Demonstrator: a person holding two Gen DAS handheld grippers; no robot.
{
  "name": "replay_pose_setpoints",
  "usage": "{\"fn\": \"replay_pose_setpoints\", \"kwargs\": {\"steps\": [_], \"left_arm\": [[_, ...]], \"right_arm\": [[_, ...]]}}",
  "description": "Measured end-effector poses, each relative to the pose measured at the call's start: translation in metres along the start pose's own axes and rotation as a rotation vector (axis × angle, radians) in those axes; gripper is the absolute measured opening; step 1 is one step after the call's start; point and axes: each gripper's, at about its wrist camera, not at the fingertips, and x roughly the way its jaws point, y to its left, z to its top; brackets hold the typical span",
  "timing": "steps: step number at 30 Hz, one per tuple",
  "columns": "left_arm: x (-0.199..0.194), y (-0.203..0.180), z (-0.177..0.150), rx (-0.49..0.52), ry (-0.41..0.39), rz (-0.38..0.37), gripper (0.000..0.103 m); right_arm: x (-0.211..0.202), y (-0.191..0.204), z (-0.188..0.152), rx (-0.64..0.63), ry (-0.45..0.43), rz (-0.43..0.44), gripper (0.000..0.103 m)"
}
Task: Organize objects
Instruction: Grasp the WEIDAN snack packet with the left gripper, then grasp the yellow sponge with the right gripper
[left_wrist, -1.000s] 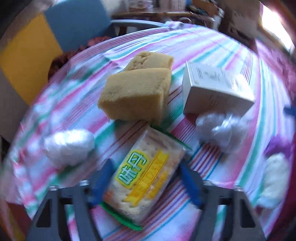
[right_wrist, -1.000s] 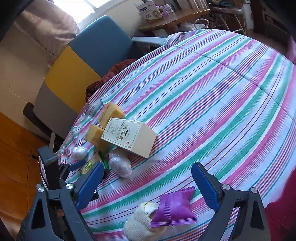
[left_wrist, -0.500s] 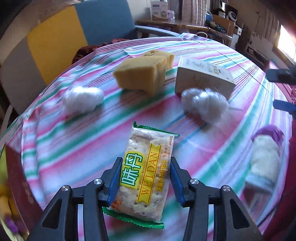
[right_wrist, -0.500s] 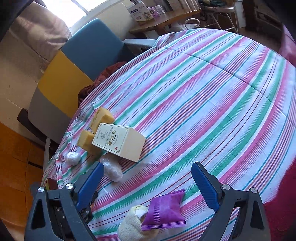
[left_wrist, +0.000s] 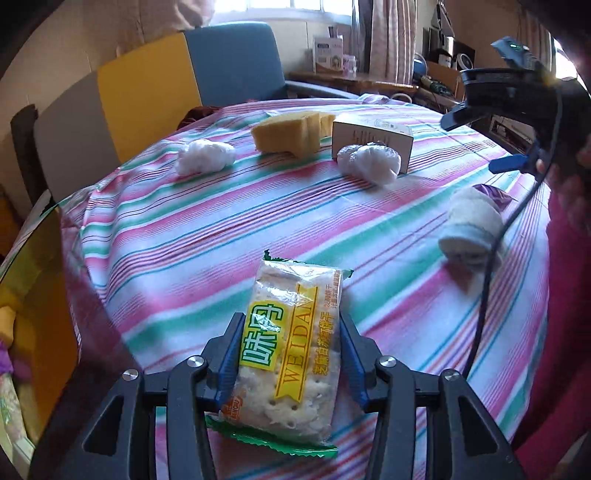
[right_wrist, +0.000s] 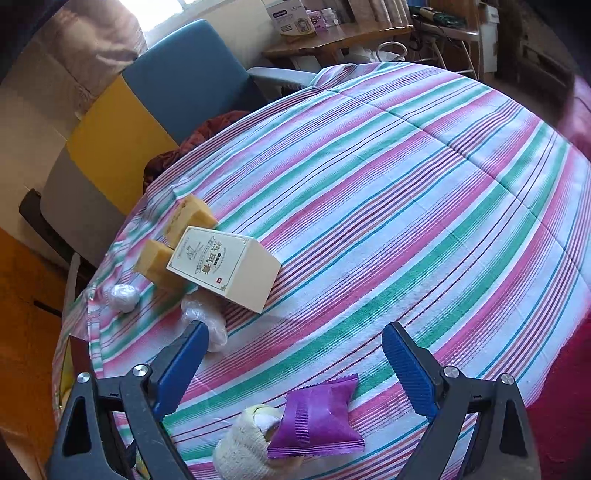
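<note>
My left gripper (left_wrist: 290, 354) is shut on a cracker packet (left_wrist: 291, 350) with yellow and green print, held above the striped tablecloth (left_wrist: 258, 229) near its front edge. On the cloth lie two yellow sponges (left_wrist: 286, 137), a white box (left_wrist: 371, 134), two white plastic-wrapped lumps (left_wrist: 205, 160) (left_wrist: 369, 162) and a cream rolled sock (left_wrist: 472, 229). My right gripper (right_wrist: 295, 363) hangs open over the cloth, just above a purple packet (right_wrist: 317, 421) and the rolled sock (right_wrist: 243, 446). Further left lie the white box (right_wrist: 225, 273) and the sponges (right_wrist: 192, 214).
A blue, yellow and grey chair (left_wrist: 166, 88) stands behind the round table. A wooden desk (right_wrist: 332, 40) with boxes is at the back. At the far left of the left wrist view, beyond the table edge, is a yellow-sided container (left_wrist: 40, 295). A person's hand and red sleeve (left_wrist: 569, 258) are at the right.
My left gripper closed on the cracker packet, lifted it off the cloth and drew back toward the table's front edge. The right gripper stayed about where it was.
</note>
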Motion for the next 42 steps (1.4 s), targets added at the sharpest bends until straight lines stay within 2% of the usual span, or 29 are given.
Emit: {"fn": "replay_pose_setpoints", "kwargs": {"steps": [7, 10, 16, 20, 25, 28, 34, 35, 36, 37, 39, 42], "left_arm": [[-0.001, 0.003, -0.007, -0.014, -0.052, -0.015, 0.049], [-0.001, 0.003, -0.010, -0.012, -0.070, -0.015, 0.049], [-0.002, 0.005, -0.012, -0.018, -0.089, -0.027, 0.049], [-0.002, 0.008, -0.013, -0.030, -0.094, -0.042, 0.049], [-0.001, 0.009, -0.013, -0.039, -0.099, -0.054, 0.049], [-0.001, 0.010, -0.013, -0.046, -0.101, -0.062, 0.049], [0.000, 0.012, -0.013, -0.059, -0.103, -0.079, 0.049], [0.000, 0.012, -0.013, -0.060, -0.103, -0.080, 0.049], [0.000, 0.013, -0.013, -0.062, -0.103, -0.082, 0.049], [0.000, 0.013, -0.013, -0.063, -0.103, -0.084, 0.049], [0.000, 0.013, -0.013, -0.065, -0.104, -0.086, 0.049], [0.000, 0.012, -0.013, -0.067, -0.105, -0.086, 0.049]], "right_arm": [[0.002, 0.018, -0.005, -0.105, -0.009, -0.035, 0.095], [-0.003, 0.031, -0.009, -0.170, -0.035, -0.014, 0.092], [-0.007, 0.078, -0.023, -0.371, -0.036, 0.033, 0.083], [0.000, 0.115, -0.013, -0.488, -0.041, 0.037, 0.082], [0.033, 0.161, 0.010, -0.626, -0.029, 0.001, 0.082], [0.059, 0.187, 0.021, -0.707, -0.022, -0.059, 0.082], [0.116, 0.219, 0.035, -0.796, 0.047, -0.141, 0.081], [0.123, 0.222, 0.033, -0.811, 0.062, -0.161, 0.079], [0.132, 0.224, 0.030, -0.824, 0.093, -0.168, 0.064], [0.137, 0.227, 0.025, -0.840, 0.117, -0.163, 0.055], [0.132, 0.231, 0.015, -0.895, 0.084, -0.189, 0.050], [0.113, 0.225, 0.009, -0.855, 0.089, -0.117, 0.047]]}}
